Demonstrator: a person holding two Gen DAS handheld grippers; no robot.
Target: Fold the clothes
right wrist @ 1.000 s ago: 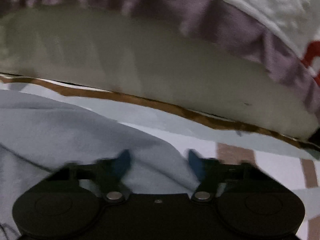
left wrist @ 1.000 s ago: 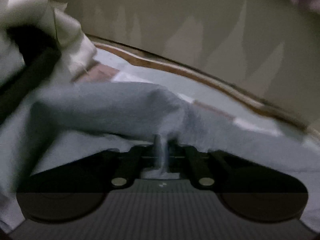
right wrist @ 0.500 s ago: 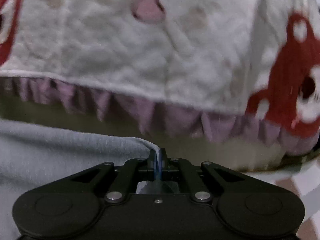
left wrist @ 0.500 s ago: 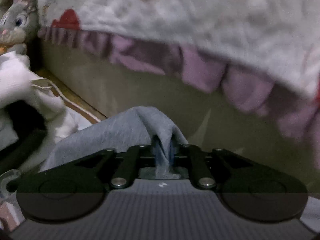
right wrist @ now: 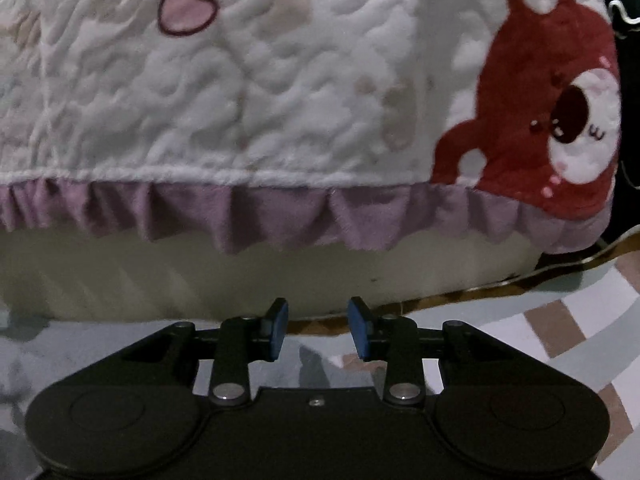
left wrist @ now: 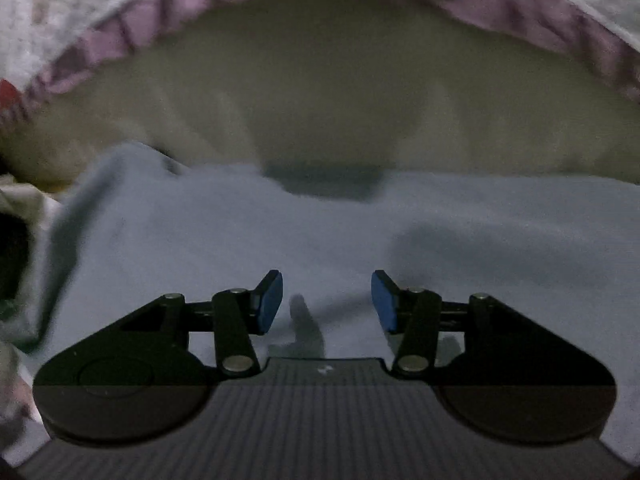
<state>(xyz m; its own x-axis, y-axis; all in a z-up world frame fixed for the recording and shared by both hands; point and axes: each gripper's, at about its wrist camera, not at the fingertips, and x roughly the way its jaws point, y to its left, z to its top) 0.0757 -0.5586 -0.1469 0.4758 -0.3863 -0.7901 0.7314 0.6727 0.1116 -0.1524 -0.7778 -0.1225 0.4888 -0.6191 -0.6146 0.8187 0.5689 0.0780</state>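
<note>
A grey garment [left wrist: 320,232] lies spread flat below my left gripper [left wrist: 327,300], filling the lower half of the left wrist view. The left jaws are opening, and nothing sits between the blue pads [left wrist: 270,304]. In the right wrist view my right gripper [right wrist: 318,330] hovers above the patterned mat [right wrist: 560,344], its jaws opening with nothing between them. A strip of the grey garment [right wrist: 24,344] shows at the left edge of that view.
A mattress side [right wrist: 240,276] rises just ahead, draped with a white quilt [right wrist: 280,80] with a purple frill and a red bear print [right wrist: 540,120]. Pale clothes [left wrist: 16,200] lie heaped at the left.
Both grippers were shut on pinches of grey cloth half a second ago; both have let go and stand apart. The garment has dropped flat below the left gripper, which swung sideways.
</note>
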